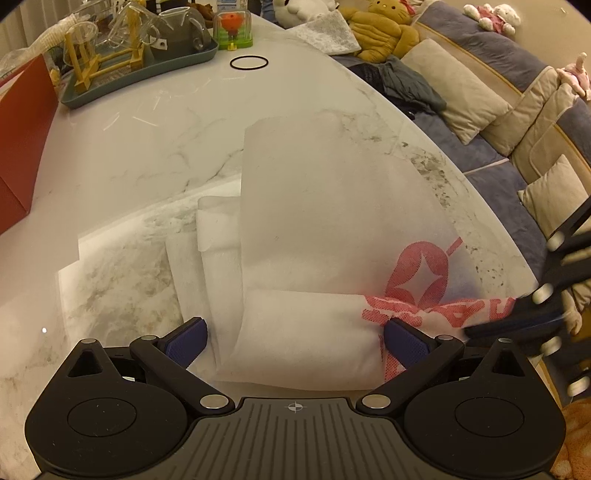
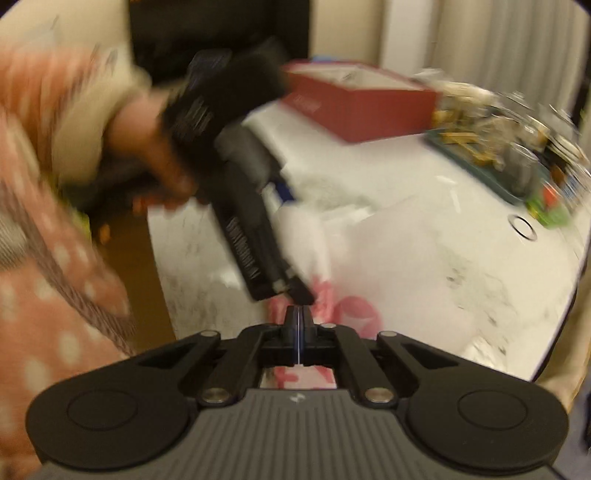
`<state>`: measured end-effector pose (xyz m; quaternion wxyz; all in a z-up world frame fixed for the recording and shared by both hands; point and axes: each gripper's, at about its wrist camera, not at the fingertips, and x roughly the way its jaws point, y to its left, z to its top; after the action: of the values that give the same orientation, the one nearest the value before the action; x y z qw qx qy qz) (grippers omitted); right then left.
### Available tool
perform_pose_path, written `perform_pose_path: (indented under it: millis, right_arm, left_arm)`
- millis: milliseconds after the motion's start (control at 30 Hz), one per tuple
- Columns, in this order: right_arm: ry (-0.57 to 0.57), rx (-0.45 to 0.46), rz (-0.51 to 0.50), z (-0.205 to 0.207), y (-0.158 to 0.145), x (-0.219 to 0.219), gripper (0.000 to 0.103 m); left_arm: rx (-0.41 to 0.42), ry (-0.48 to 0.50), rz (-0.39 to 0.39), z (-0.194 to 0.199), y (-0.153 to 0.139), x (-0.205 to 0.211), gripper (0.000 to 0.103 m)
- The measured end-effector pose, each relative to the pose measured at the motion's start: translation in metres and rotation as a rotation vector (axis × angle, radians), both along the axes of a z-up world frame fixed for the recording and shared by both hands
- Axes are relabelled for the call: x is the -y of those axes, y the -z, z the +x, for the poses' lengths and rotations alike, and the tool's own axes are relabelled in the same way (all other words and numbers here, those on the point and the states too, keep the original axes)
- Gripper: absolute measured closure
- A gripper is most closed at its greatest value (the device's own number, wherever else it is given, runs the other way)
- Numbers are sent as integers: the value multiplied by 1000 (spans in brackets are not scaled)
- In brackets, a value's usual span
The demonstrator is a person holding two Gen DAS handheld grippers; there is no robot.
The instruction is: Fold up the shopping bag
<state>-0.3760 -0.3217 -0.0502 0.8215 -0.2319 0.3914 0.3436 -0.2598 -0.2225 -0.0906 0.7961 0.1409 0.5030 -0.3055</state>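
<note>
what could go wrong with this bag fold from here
1. The left hand-held gripper stands open around the folded end of the shopping bag, not pinching it, so a pull could drag the whole bag and undo the fold.
2. The right hand-held gripper is shut on the red-printed edge, close to the left one; they could collide.
3. The bag lies near the rounded table edge and might slide off.

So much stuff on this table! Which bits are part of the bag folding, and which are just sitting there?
In the job:
- white shopping bag
- left gripper, open around a fold
- right gripper, shut

Just lying about:
- red box
- tray of glassware
- black ring
- small toy
</note>
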Motion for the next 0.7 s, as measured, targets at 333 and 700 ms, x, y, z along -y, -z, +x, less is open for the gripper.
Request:
perform_pose_path:
  millis: [333, 700]
  right_arm:
    - [106, -1, -73, 10, 24, -7, 103]
    - [146, -111, 23, 27, 26, 16, 103]
  left_arm:
    - [249, 56, -44, -38, -19, -22, 0]
    - [235, 405, -111, -52, -24, 1, 1]
